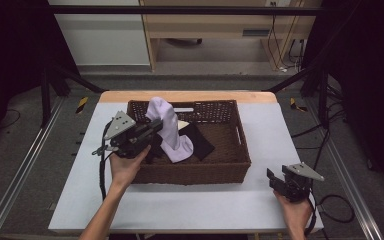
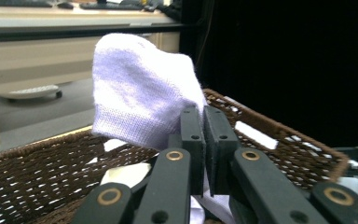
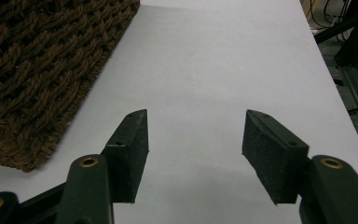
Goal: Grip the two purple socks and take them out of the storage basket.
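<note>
left hand-held gripper clamps 1 lilac sock | 1 basket | right hand-held gripper wide, empty

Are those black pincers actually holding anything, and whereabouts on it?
The left tool is shut on the pale purple sock, pinching its lower edge while its rounded end rises above the wicker basket. The right tool is open over the table, holding nothing.

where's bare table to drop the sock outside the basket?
Widest bare patch: the white table strip in front of the wicker basket, between the two forearms. Another runs right of the basket, ahead of the open right gripper. Left strip is narrower. The basket is crowded: lavender sock in the left gripper, black cloth.
</note>
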`<state>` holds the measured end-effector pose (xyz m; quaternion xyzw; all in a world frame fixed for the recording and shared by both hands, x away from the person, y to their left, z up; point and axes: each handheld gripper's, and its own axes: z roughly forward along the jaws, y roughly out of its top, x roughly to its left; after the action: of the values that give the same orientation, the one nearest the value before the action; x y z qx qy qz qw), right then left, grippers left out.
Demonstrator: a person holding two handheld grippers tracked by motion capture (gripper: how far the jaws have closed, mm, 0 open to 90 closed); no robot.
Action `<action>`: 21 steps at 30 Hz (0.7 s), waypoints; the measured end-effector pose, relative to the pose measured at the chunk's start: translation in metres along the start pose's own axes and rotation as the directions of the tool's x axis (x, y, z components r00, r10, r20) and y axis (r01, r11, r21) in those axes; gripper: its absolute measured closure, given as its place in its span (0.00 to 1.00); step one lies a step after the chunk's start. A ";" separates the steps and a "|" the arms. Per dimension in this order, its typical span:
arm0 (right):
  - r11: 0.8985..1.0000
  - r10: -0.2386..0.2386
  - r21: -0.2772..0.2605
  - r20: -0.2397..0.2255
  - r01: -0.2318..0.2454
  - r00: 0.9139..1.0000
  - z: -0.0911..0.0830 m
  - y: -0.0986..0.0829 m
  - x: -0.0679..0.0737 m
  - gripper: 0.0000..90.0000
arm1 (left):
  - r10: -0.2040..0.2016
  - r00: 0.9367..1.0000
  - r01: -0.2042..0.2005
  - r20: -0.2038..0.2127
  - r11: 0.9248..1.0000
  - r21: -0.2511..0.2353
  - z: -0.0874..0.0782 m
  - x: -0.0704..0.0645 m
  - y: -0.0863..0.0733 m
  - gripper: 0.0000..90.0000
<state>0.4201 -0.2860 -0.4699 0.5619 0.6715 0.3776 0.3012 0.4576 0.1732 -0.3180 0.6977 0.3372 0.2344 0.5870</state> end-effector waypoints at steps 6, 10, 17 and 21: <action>1.000 -0.003 0.005 0.003 0.003 1.000 0.000 0.000 0.001 0.46 | 0.019 0.999 -0.018 0.043 0.999 -0.030 -0.023 -0.013 0.006 0.96; 1.000 -0.003 0.005 0.005 0.003 1.000 0.000 0.000 0.001 0.46 | 0.031 0.997 -0.028 0.068 0.999 -0.042 -0.036 -0.021 0.004 0.96; 1.000 -0.008 0.007 0.005 0.008 1.000 0.000 -0.001 0.001 0.47 | 0.051 0.994 -0.047 0.093 0.998 -0.046 -0.060 -0.033 -0.005 0.96; 1.000 -0.012 0.005 0.002 0.012 1.000 -0.001 -0.001 0.001 0.47 | 0.058 0.993 -0.053 0.104 0.997 -0.052 -0.068 -0.036 -0.007 0.96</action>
<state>0.4187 -0.2848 -0.4700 0.5591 0.6754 0.3737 0.3026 0.3832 0.1915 -0.3085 0.7037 0.2802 0.2218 0.6141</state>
